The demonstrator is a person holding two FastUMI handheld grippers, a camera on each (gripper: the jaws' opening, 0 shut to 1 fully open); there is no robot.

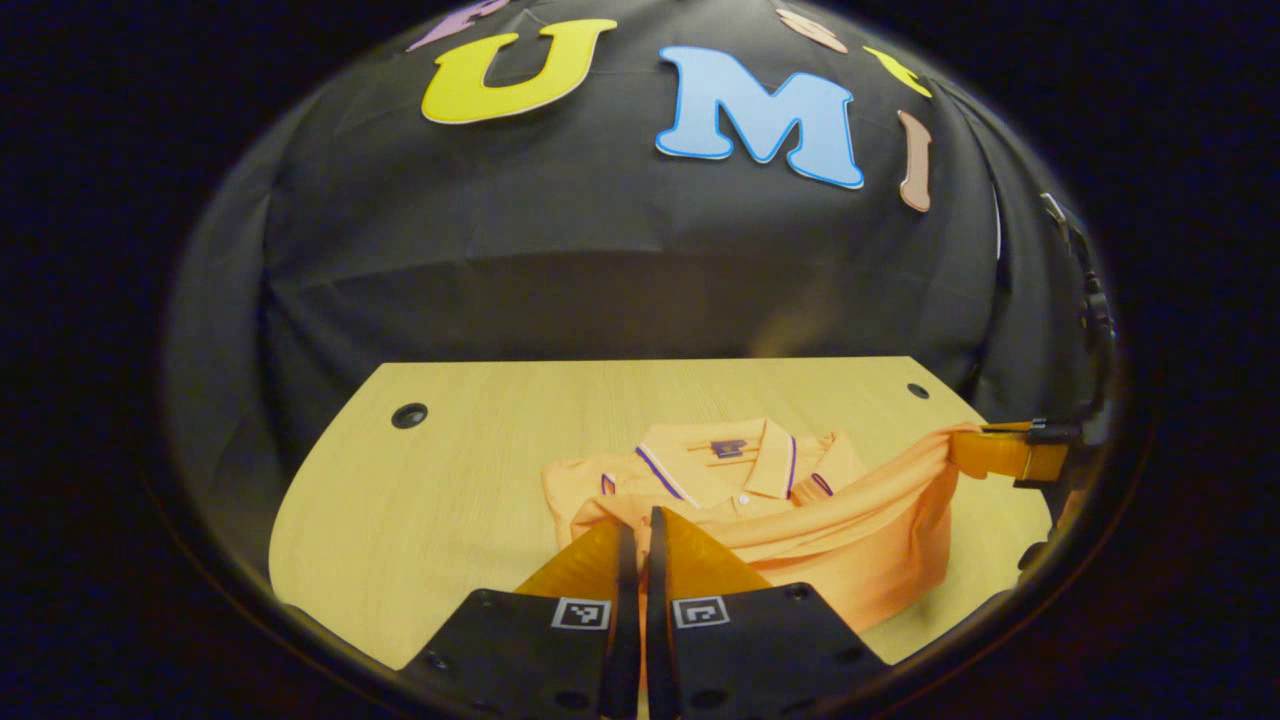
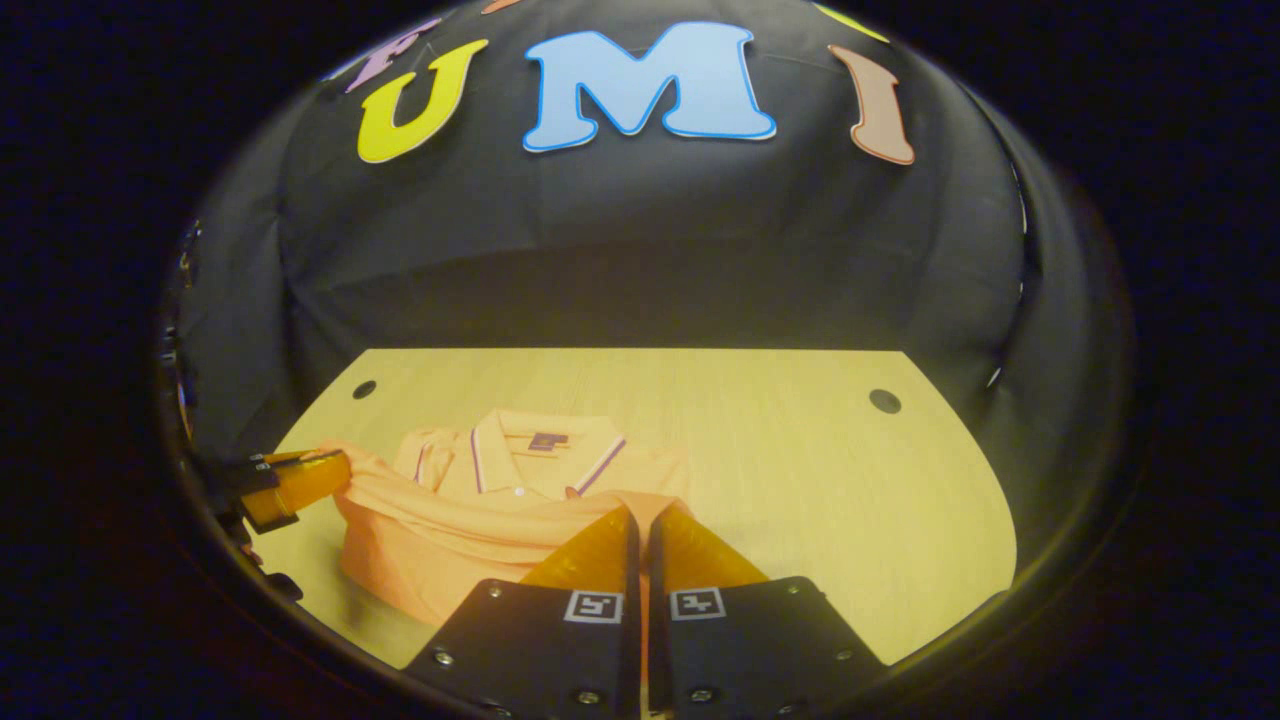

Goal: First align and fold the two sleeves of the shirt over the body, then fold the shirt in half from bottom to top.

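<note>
- Orange polo shirt lies on the pale wooden desk, collar toward the booth wall at 12 o'clock, its lower part lifted in a sagging band strung between the two tools.
- Left hand-held gripper, in its own view, has its fingers pressed together with a fold of the shirt's cloth at the tips; it pinches the hem corner, as far as I can judge.
- Seen from the right gripper view, that same tool sits at 9 o'clock, gripping the far end of the raised band.
- Right hand-held gripper likewise has its fingers pressed together on cloth just below the collar; from the left gripper view it shows at 3 o'clock, holding the stretched corner.
- Holding both corners level keeps the hem taut and straight, so it can land evenly on the shoulders; I judge this to be the bottom-to-top fold under way.
- Sleeves appear tucked in beside the collar, though the lifted band hides much of them.
- Bare desk lies from 10 to 2 o'clock beyond the collar, giving room to carry the hem forward; the desk's near edge is close under the tools.
</note>
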